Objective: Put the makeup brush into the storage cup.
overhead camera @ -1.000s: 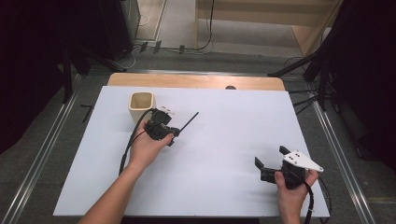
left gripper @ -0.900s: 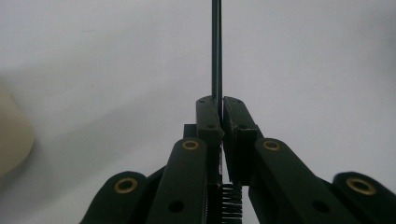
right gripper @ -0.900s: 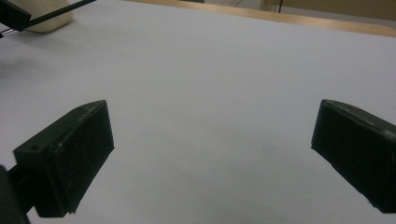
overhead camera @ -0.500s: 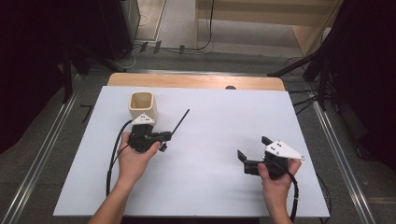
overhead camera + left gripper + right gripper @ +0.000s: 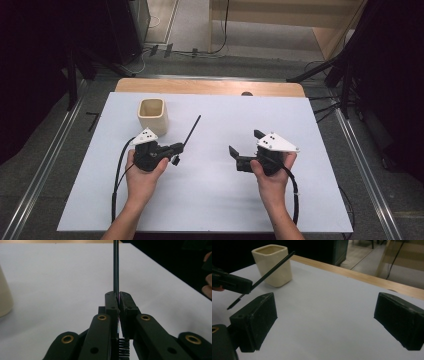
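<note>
Item: thin black rod-like stick (image 5: 192,131), clamped at lower end in closed L gripper (image 5: 176,148), long axis slanting up-right past cream square ceramic cup (image 5: 152,115); R gripper (image 5: 243,148) wide open, empty, right of cup, jaws just started closing.

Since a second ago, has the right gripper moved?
Yes. In the high view the right gripper has shifted left and farther up the table, toward the cream cup, away from the right edge.
</note>
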`<state>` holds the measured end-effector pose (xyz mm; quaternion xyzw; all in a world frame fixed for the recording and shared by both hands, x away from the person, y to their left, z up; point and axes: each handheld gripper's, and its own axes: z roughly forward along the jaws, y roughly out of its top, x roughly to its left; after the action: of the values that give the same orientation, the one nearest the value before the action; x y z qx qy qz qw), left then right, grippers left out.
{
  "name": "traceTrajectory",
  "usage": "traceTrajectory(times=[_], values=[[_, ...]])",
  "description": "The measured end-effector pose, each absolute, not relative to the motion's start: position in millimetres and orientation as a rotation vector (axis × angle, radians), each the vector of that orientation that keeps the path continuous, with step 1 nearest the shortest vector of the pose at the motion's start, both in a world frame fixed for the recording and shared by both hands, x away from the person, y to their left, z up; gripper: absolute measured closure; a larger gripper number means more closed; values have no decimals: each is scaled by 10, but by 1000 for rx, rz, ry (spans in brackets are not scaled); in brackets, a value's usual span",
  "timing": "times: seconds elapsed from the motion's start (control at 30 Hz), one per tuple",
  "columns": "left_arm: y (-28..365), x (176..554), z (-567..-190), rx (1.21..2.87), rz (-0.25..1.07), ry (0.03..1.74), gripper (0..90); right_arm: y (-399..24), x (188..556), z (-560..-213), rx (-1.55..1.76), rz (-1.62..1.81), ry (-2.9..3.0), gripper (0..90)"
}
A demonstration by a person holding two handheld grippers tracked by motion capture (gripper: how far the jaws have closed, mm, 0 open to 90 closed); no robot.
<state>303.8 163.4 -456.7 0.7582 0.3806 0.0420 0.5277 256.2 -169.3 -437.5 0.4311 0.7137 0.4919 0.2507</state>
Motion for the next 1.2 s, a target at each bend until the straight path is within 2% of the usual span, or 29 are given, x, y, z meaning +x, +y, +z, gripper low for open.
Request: traceTrajectory(times=[0.1,0.2,0.37,0.87,1.2], values=[[1595,3002,-4567,1775,77,876,872,-1625,2553,-4450,1220,1396,1967,69],[1507,2937,-4584,1771,85,831,871,-1568,2534,-4513,1279,1439,1992,136],[1395,2860,-4637,1756,86,784,871,-1481,2488,-4549,1344,1551,1981,159],[1230,2718,-4720,1716,63,718,871,-1289,2405,-4562,1438,1752,1862,483],[1106,2626,-4738,1730,82,668,871,-1260,2397,-4639,1493,1825,1838,645]])
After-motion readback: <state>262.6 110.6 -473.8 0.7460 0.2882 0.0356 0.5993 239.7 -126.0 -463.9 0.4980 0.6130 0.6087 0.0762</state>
